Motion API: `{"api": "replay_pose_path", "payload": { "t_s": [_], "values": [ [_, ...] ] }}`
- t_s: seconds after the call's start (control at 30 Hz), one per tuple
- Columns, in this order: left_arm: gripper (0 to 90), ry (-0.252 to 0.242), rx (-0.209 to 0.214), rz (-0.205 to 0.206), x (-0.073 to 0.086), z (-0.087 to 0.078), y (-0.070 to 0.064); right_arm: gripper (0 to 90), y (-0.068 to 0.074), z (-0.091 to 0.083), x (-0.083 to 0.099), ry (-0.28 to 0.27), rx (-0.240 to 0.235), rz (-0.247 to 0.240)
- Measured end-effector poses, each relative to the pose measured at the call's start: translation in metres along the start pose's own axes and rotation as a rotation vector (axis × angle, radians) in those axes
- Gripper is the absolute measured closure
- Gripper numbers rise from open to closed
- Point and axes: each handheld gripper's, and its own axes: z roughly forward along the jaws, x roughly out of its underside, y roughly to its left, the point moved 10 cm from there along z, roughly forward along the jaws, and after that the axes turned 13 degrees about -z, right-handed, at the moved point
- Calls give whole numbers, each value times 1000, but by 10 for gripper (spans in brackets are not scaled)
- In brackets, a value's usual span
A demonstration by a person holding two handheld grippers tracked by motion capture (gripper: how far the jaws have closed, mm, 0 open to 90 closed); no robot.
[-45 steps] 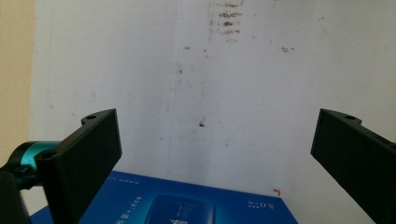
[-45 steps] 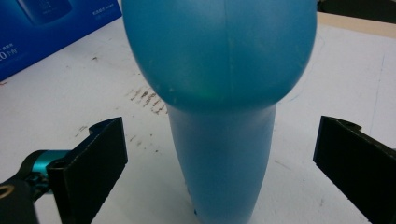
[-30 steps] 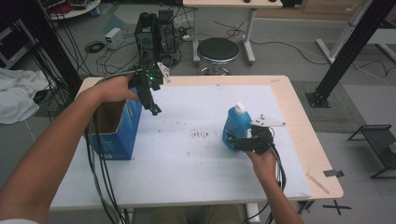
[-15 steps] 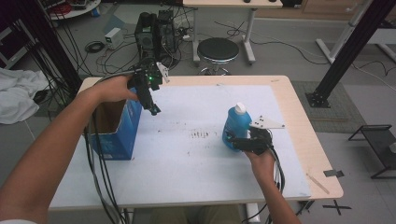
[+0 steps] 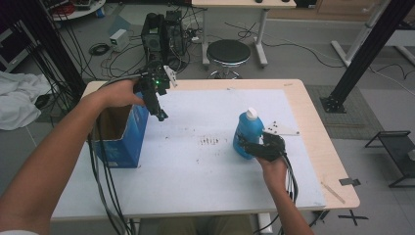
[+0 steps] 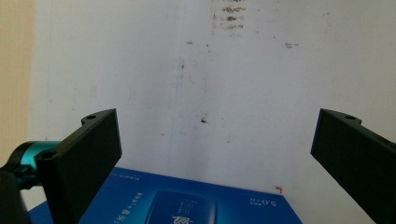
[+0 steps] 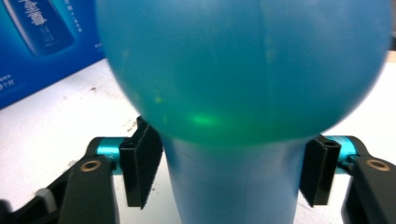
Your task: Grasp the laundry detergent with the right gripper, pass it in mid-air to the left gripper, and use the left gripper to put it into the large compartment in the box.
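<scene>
My right gripper pinches the blue bottle

It stands near the table's right edge, white cap on top. A blue box sits by the left edge; my left gripper hangs over it, jaws spread wide.

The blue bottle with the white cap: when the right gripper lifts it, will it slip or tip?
The blue bottle looks like smooth, rounded plastic, so it may slip. The right gripper holds it low, around the narrower part, so the top could tilt. How full it is cannot be seen, so its weight is uncertain.
</scene>
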Motion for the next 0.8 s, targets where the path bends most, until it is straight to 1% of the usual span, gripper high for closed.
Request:
{"api": "replay_pose_path", "payload": {
  "t_s": [0.03, 0.17, 0.2, 0.23, 0.27, 0.33, 0.43, 0.6, 0.63, 0.67, 0.7, 0.73, 0.77, 0.8],
  "values": [
    [17, 0, -1, 0, 0, 0, 0, 323, -2, 1, -1, -10, 0, -12],
    [17, 0, -5, 4, 0, 0, 1, 331, 1, 1, 2, 14, -1, 0],
    [17, 0, -3, 3, 0, 0, 0, 346, -2, 3, 1, -4, 5, -36],
    [17, 1, -4, 2, 0, 0, 0, 366, 2, 2, 2, 14, 4, -2],
    [17, 2, -3, 2, 0, 0, 0, 374, 1, 2, 2, 9, 1, -25],
    [17, 1, -2, -1, 0, 1, 0, 381, 2, 2, 1, 8, 3, -14],
    [17, 0, 0, -2, 1, 1, 0, 413, 0, 2, 2, 10, 9, -34],
    [17, 4, 2, -2, 1, 1, 1, 421, 0, 2, 2, 7, 22, -41],
    [17, 1, -2, -2, 2, 1, 1, 424, 0, 2, 1, 3, 15, -44],
    [17, 1, -3, -2, 2, 2, 1, 426, -1, 2, 1, -2, 18, -62],
    [17, 3, 0, -2, 2, 2, 1, 429, -1, 2, 1, -4, 22, -62],
    [17, 2, 1, -3, 2, 2, 1, 431, 1, 1, 1, 2, 19, -51],
    [17, 2, 2, -4, 2, 2, 1, 433, 0, 2, 0, -6, 20, -70],
    [17, 3, 4, -5, 2, 2, 1, 434, 1, 2, 0, -4, 21, -66]
  ]
}}
